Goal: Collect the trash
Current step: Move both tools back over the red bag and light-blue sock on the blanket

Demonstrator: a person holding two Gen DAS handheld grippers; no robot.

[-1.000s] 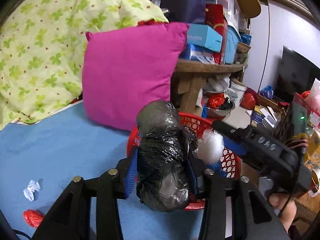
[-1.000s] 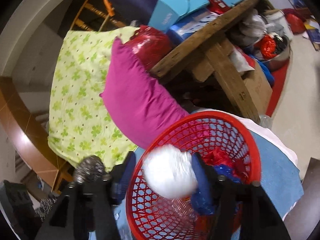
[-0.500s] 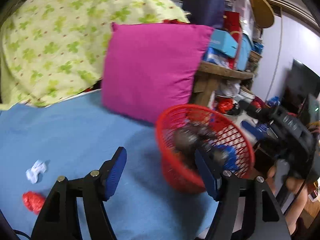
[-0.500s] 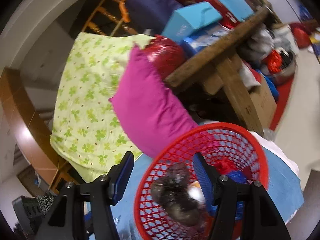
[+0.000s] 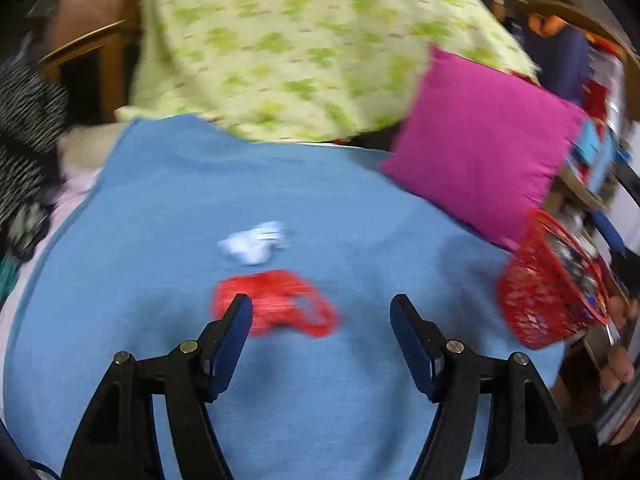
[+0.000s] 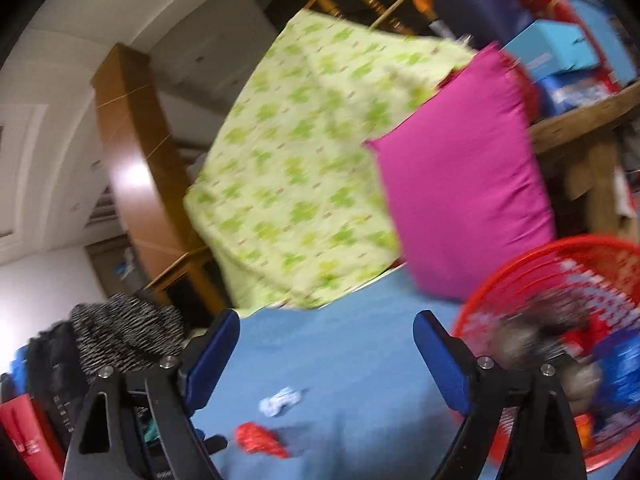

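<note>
A crumpled red wrapper (image 5: 276, 309) and a crumpled white paper (image 5: 254, 245) lie on the blue sheet (image 5: 160, 220). My left gripper (image 5: 321, 318) is open and empty, just short of the red wrapper. The red mesh basket (image 5: 536, 304) stands at the right edge of the sheet with trash inside. In the right wrist view my right gripper (image 6: 326, 338) is open and empty; the basket (image 6: 560, 264) is at the right, the red wrapper (image 6: 258, 438) and white paper (image 6: 280, 400) lie below and ahead. Both views are blurred.
A magenta pillow (image 5: 480, 140) leans behind the basket, next to a green-patterned quilt (image 5: 300, 48). A wooden table stacked with boxes (image 6: 576, 120) stands at the right. Dark striped clothing (image 6: 124, 336) lies at the sheet's left edge.
Both grippers let go of their trash, the black bag and the white ball, into the basket and opened. Both swung left, away from the basket, and now face the litter on the sheet.
</note>
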